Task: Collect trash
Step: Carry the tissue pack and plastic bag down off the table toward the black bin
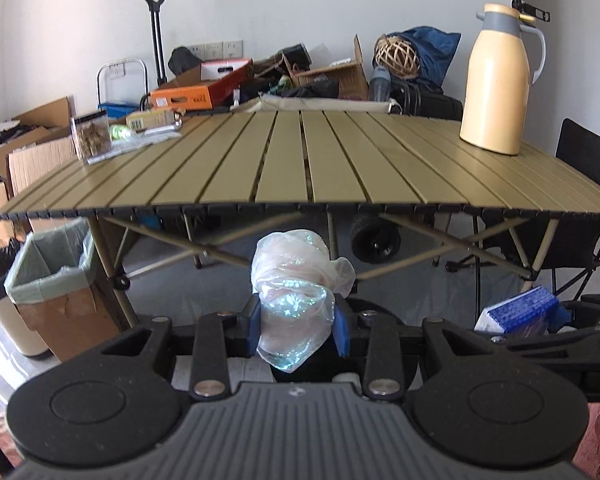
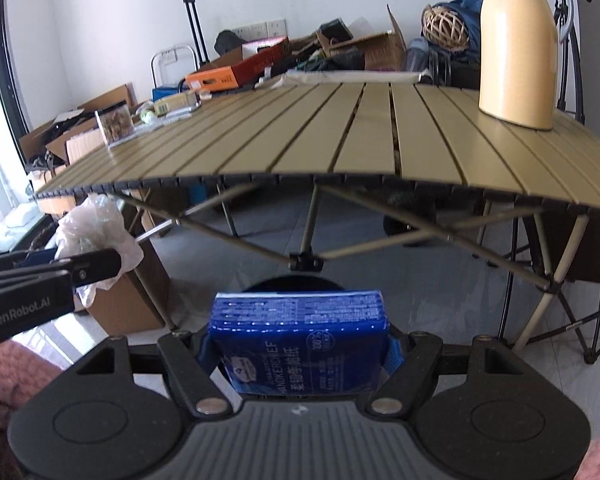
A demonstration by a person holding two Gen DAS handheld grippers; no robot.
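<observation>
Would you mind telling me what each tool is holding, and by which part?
Left tool: crumpled plastic bag, pinched at its middle. Right tool: blue handkerchief tissue pack, clamped across its sides.

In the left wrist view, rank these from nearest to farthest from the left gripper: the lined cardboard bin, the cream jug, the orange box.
1. Lined cardboard bin, floor, lower left of the left gripper.
2. Cream jug, on the table's far right.
3. Orange box, behind the table, left.

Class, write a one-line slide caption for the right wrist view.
Right gripper clamps a blue tissue pack before the slatted table; left gripper holds a crumpled plastic bag.
</observation>
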